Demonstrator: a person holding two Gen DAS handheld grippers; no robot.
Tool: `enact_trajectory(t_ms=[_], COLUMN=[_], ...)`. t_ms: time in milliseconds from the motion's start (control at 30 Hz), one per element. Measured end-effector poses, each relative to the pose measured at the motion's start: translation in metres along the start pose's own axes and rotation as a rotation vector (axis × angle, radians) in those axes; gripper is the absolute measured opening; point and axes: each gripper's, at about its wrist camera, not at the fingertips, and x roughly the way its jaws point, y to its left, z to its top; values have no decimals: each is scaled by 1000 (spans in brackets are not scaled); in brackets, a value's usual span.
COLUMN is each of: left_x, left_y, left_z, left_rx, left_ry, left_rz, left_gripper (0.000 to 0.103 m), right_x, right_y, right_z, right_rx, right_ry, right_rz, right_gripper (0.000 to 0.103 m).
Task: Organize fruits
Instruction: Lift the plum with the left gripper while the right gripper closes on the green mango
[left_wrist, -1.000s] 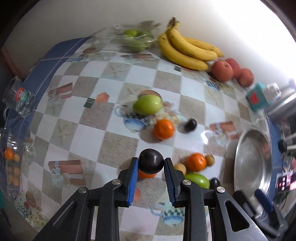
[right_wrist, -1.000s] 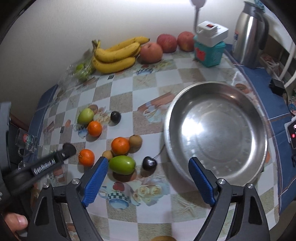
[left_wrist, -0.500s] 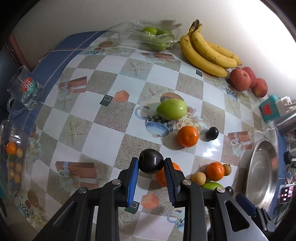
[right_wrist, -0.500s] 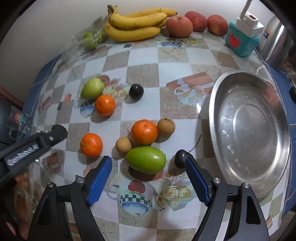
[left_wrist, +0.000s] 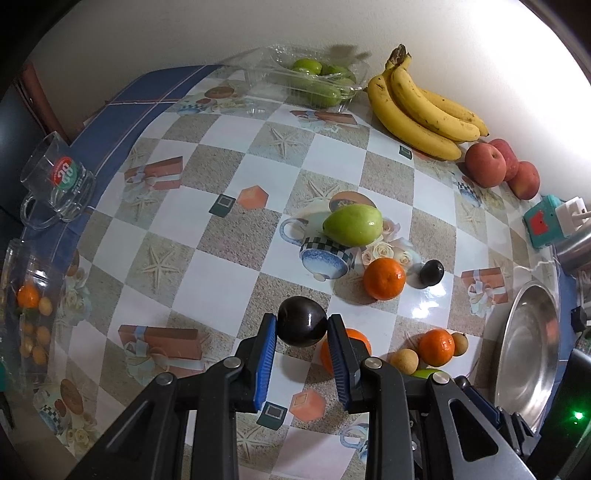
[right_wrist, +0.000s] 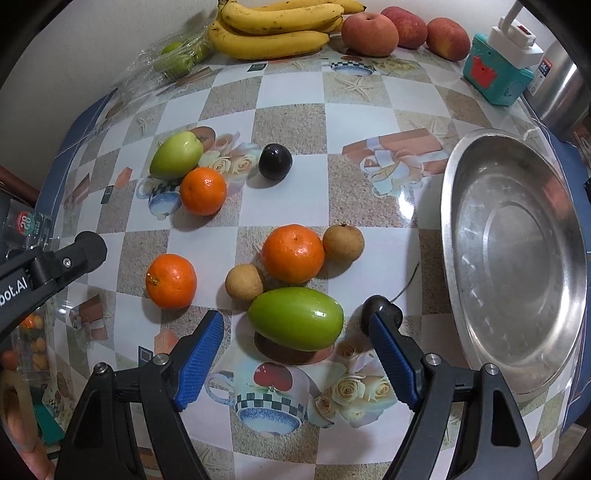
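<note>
Straddling the green fruit on the table: right gripper jaws wide, nothing gripped. Left gripper clamps a dark plum. Next: lower, close squarely.

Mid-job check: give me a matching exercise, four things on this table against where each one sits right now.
Things:
1. dark plum
2. steel pan
3. bananas
4. glass mug

Places:
A. by the back wall
B. on the blue cloth edge
C. clamped in the left tongs
D. right of the loose fruit, empty

Pairs: 1-C, 2-D, 3-A, 4-B
</note>
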Motion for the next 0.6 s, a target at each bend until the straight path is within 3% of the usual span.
enact_trajectory(t_ms=[600], left_x=[-1], left_y=[-1], left_z=[1], left_rx=[6], left_ry=[-4], left_rz=[6], left_gripper=[30], right_x=[0], right_y=[13], right_z=[4], right_rx=[-49], right_ry=[-10], right_rz=[27], right_gripper=[82])
